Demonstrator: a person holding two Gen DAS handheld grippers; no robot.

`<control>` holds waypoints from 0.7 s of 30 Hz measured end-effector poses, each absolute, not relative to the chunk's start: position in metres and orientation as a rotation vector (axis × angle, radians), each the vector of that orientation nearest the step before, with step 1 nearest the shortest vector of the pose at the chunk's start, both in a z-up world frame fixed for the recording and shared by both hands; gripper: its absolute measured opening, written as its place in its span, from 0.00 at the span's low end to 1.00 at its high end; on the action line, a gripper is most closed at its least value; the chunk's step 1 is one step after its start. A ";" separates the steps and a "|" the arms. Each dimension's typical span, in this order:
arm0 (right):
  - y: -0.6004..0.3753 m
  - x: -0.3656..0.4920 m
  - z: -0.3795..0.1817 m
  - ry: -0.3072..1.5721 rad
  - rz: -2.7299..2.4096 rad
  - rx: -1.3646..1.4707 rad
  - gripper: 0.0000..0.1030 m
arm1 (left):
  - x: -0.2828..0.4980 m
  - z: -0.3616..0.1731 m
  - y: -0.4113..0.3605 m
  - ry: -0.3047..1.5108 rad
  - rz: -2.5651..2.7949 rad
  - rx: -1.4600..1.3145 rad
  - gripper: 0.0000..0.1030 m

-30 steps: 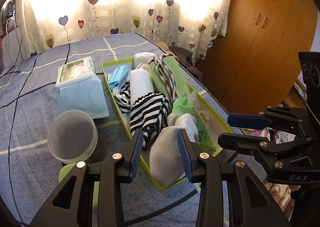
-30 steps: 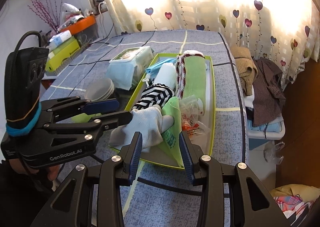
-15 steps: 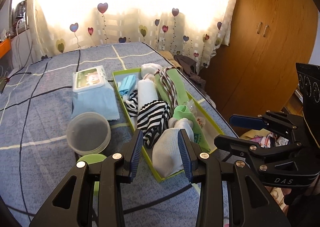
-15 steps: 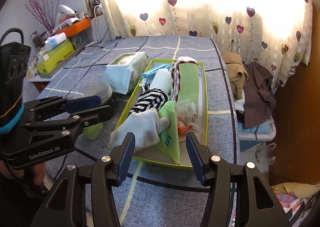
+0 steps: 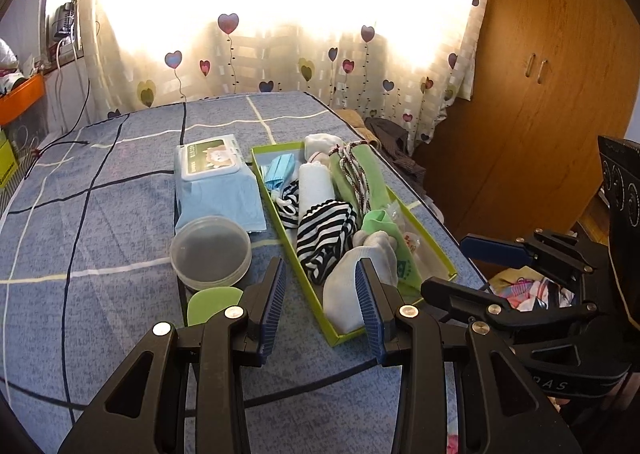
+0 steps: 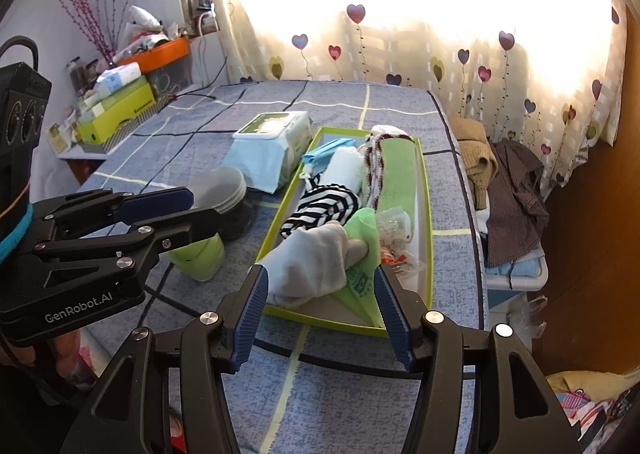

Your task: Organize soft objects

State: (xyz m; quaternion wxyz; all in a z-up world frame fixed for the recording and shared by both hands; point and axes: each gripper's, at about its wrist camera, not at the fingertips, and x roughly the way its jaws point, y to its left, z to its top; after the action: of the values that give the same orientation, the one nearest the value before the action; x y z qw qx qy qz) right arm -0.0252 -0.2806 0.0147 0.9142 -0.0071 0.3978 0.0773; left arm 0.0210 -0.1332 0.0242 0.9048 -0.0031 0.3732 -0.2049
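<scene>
A lime-green tray [image 5: 280,222] on the blue checked bed holds the soft things. A grey-white sock [image 5: 344,294] lies at its near end, beside a green bag [image 5: 384,226]. Behind them are a striped cloth [image 5: 324,234], a white rolled towel [image 5: 316,186], a green roll with a braided cord [image 5: 368,174] and blue masks [image 5: 280,170]. My left gripper [image 5: 320,302] hovers open just short of the tray's near corner, holding nothing. My right gripper [image 6: 320,294] is open in front of the sock [image 6: 308,258] and bag [image 6: 360,274], clear of both.
Left of the tray lie a wet-wipes pack [image 5: 212,174], a clear round lidded tub [image 5: 210,250] and a green cup [image 5: 212,302]. A wooden wardrobe [image 5: 540,94] stands to the right. Clothes [image 6: 512,182] are piled off the bed's right edge. A cluttered shelf [image 6: 120,102] is at the left.
Both grippers have drawn back and up from the tray's near end. The right jaws have spread wider, and the green bag stays in the tray. The left jaws kept their width.
</scene>
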 end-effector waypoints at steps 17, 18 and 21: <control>-0.262 -0.032 0.010 0.825 0.172 -0.032 0.54 | 0.010 0.021 -0.119 0.772 -0.372 -0.039 0.36; -0.261 -0.032 0.009 0.826 0.173 -0.034 0.55 | 0.010 0.020 -0.119 0.774 -0.368 -0.037 0.36; -0.259 -0.032 0.009 0.830 0.175 -0.036 0.55 | 0.009 0.020 -0.117 0.772 -0.360 -0.035 0.36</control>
State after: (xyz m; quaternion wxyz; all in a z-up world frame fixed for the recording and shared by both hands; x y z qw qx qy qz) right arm -0.0315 -0.2592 0.0085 0.9113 -0.0177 0.4026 0.0850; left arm 0.0085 -0.1171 0.0198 0.9105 -0.0169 0.3744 -0.1744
